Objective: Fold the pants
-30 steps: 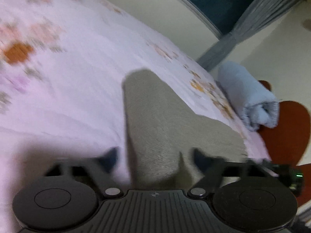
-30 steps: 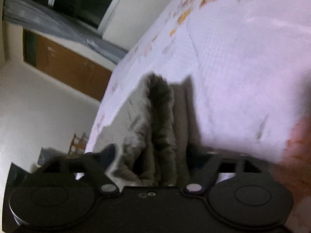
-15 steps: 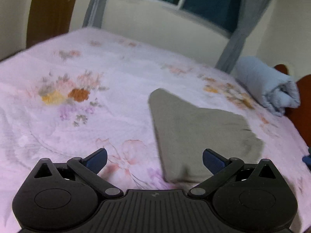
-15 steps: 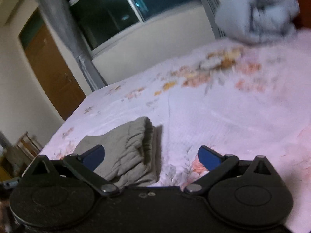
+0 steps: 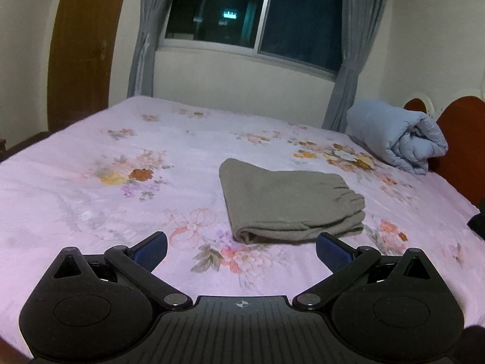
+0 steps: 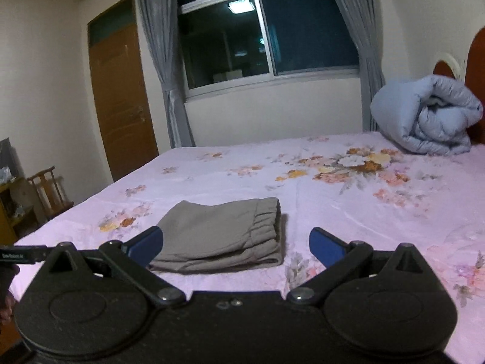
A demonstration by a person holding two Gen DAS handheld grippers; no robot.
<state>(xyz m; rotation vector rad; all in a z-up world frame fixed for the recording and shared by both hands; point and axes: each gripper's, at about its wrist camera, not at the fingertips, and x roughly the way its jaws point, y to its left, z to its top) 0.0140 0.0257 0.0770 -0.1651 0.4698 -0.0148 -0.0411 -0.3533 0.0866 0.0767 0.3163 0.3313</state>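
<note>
The grey-green pants [image 5: 288, 203] lie folded into a compact rectangle on the pink floral bedsheet [image 5: 91, 194], elastic waistband at the right. They also show in the right wrist view [image 6: 224, 233]. My left gripper [image 5: 241, 248] is open and empty, held back from the near edge of the pants. My right gripper [image 6: 236, 244] is open and empty, just short of the near folded edge, its left blue pad [image 6: 145, 245] overlapping the fabric in view.
A rolled light-blue quilt [image 5: 397, 135] lies at the far right by the red-brown headboard [image 5: 460, 139]. A window with grey curtains [image 6: 263, 33] and a wooden door [image 6: 121, 103] are behind the bed. A wooden chair [image 6: 50, 191] stands at left.
Both grippers have let go of the pants and pulled back and up. The pants now lie folded and flat on the bed, farther from both cameras.
</note>
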